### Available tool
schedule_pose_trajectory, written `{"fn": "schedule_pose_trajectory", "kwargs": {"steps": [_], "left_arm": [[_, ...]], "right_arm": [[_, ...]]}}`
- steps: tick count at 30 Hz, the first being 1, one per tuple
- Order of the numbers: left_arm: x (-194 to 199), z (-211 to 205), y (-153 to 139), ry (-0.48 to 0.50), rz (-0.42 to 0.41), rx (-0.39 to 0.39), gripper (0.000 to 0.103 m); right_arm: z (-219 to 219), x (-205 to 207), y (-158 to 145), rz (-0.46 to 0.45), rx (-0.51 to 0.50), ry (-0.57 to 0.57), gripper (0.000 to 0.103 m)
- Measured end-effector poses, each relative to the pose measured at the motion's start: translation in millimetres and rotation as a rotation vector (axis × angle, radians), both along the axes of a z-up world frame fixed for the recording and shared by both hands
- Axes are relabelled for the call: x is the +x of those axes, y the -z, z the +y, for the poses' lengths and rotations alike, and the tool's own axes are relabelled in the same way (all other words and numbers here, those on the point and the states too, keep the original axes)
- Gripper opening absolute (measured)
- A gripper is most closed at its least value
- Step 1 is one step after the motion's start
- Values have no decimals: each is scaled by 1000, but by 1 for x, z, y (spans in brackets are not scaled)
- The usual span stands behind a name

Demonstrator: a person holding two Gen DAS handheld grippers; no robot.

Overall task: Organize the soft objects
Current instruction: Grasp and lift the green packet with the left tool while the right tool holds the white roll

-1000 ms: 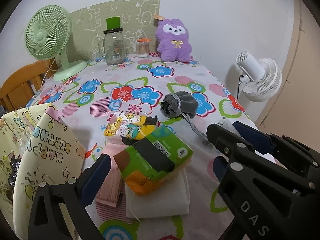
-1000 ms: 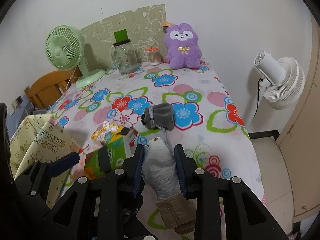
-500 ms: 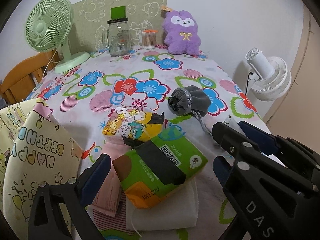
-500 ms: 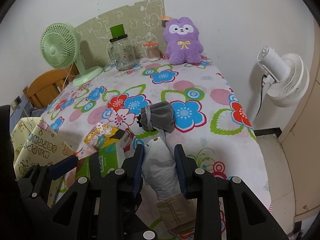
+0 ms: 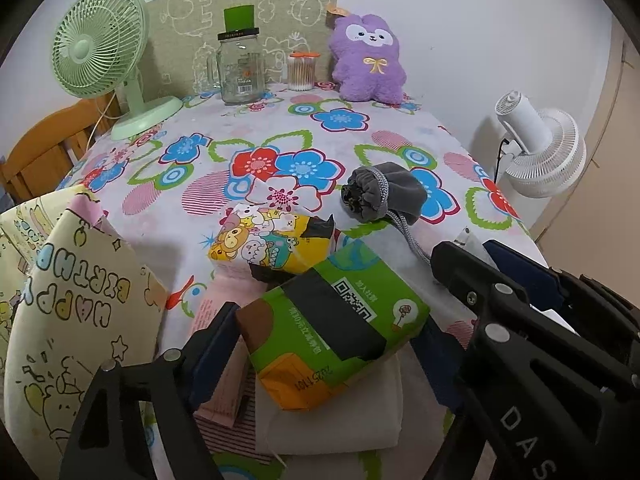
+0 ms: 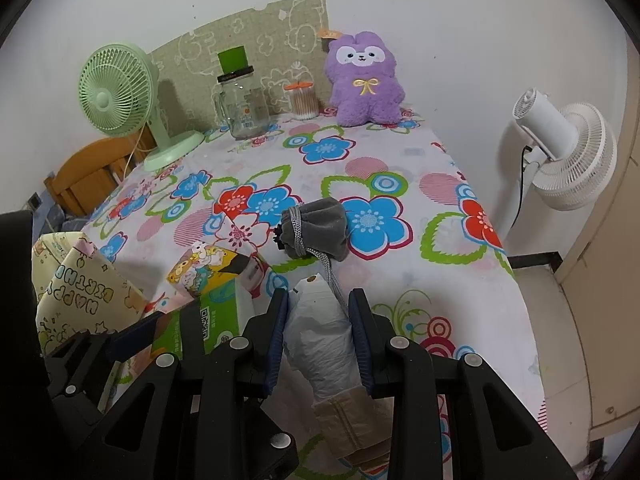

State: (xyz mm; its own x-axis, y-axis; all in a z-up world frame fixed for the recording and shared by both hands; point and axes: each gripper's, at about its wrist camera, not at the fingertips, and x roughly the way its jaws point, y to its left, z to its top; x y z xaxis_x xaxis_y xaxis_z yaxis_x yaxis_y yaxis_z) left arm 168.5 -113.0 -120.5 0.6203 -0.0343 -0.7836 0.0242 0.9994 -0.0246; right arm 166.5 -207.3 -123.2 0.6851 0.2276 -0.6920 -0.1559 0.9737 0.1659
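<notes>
**Left jaws closing on the green tissue pack**

The left gripper (image 5: 324, 344) has just been narrowing its jaws around the soft green-and-orange plastic tissue pack (image 5: 336, 332); the blue pads sit at its two ends, but whether they already press I cannot tell. The pack lies on a folded white cloth (image 5: 332, 416) at the near edge of the flowered tablecloth (image 5: 280, 128). The right gripper (image 6: 320, 336) is clenched on a crinkled white plastic roll (image 6: 320, 344), just right of the pack. Farther out lie a cartoon-printed yellow pack (image 5: 272, 244) and a grey drawstring velvet pouch (image 5: 384, 196).

The step looks like grasping the pack. Next, a gentle squeeze, then a lift toward the "Happy Birthday" paper bag (image 5: 72, 320) at near left, probably.
</notes>
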Motion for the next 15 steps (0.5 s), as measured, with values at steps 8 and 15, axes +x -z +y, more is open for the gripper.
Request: {"fn": "schedule_pose_trajectory", "kwargs": {"steps": [8,15], "left_arm": [[-9,0,-6,4,-14,6,81],[-21,0,-14,-2,-31,19,79]], "right_arm": [[0,-11,-6,-11,5,6,34],[0,-22,-13,-25,9,10,34]]}}
